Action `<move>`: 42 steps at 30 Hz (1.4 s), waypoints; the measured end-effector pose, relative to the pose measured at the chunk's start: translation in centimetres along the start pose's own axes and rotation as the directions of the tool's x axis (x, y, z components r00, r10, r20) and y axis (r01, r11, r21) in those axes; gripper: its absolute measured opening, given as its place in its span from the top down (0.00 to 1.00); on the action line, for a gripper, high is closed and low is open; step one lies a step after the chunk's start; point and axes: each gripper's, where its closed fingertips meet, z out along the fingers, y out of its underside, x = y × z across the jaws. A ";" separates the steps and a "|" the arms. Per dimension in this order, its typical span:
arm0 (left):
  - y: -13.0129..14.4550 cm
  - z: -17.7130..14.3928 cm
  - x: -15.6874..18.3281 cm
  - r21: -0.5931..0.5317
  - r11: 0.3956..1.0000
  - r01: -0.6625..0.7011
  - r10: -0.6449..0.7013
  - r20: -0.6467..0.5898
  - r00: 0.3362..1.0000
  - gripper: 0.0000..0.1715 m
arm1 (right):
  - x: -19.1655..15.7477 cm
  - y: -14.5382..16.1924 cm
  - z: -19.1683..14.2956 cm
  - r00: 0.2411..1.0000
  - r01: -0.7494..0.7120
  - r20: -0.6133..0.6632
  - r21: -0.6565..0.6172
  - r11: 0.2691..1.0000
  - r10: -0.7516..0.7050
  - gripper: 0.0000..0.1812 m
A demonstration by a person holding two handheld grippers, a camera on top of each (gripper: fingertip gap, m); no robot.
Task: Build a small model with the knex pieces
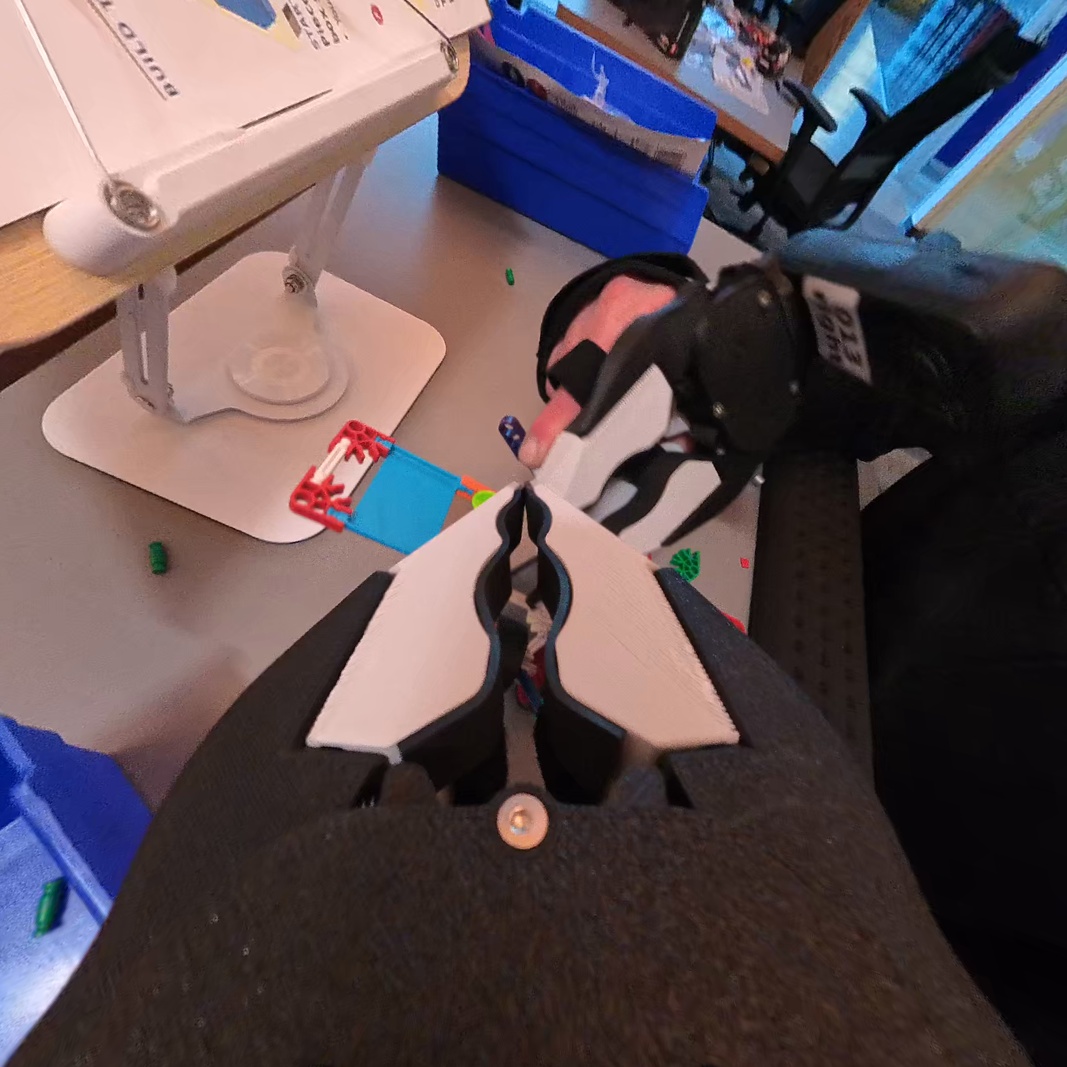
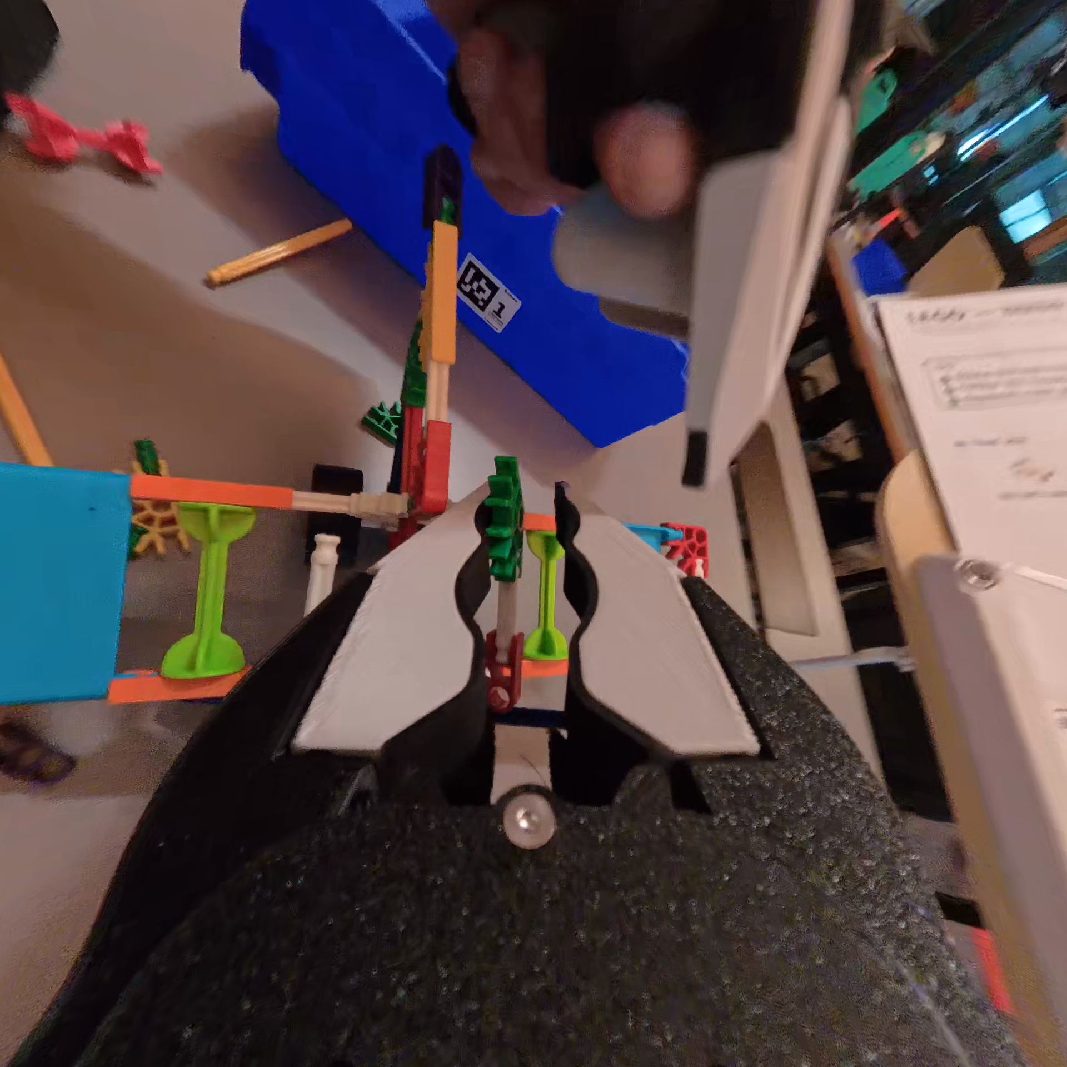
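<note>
Construction-toy frame (image 2: pixel 439 462) of orange, white, red and green rods and connectors is what both my tools are working on, above the grey table (image 1: pixel 104 635). My right gripper (image 2: pixel 522 502) has its jaws a little apart around a green toothed connector (image 2: pixel 504 519) on a white rod; whether the pads press it I cannot tell, since a gap shows on the right side. Below that connector sits a dark red clip (image 2: pixel 503 675), and just behind it a lime-green spool (image 2: pixel 545 594). Left of the frame's corner a second lime spool (image 2: pixel 209 583) stands between two orange rods beside a light blue panel (image 2: pixel 58 583).

My left gripper (image 1: pixel 524 491) is closed, tips meeting; blurred toy parts show low between the fingers, but I cannot tell whether they are gripped. Just beyond those tips a blue panel with red corner connectors (image 1: pixel 398 496) lies partly on the white stand base (image 1: pixel 231 369). Right of the frame, my other tool's fingers and a hand (image 1: pixel 606 323) meet my left tips. Loose green pieces (image 1: pixel 157 557) lie on the table left of the base. Farthest, a blue bin (image 1: pixel 566 167) stands behind the stand.
</note>
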 end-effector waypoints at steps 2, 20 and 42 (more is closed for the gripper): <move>0.5 -0.6 0.0 0.037 0.999 0.000 0.000 0.010 1.000 1.00 | 0.4 0.4 -0.1 0.992 -0.122 0.040 0.023 0.992 0.121 0.89; 2.6 0.8 1.9 0.088 0.996 0.000 0.011 -0.129 0.992 0.99 | 1.5 2.8 -1.6 0.997 -0.065 0.032 -0.085 0.994 0.068 0.81; 3.1 3.1 2.3 0.037 0.998 -0.045 0.049 -0.133 0.990 0.93 | 4.9 6.4 -5.2 0.998 -0.049 -0.045 -0.256 0.966 0.039 0.68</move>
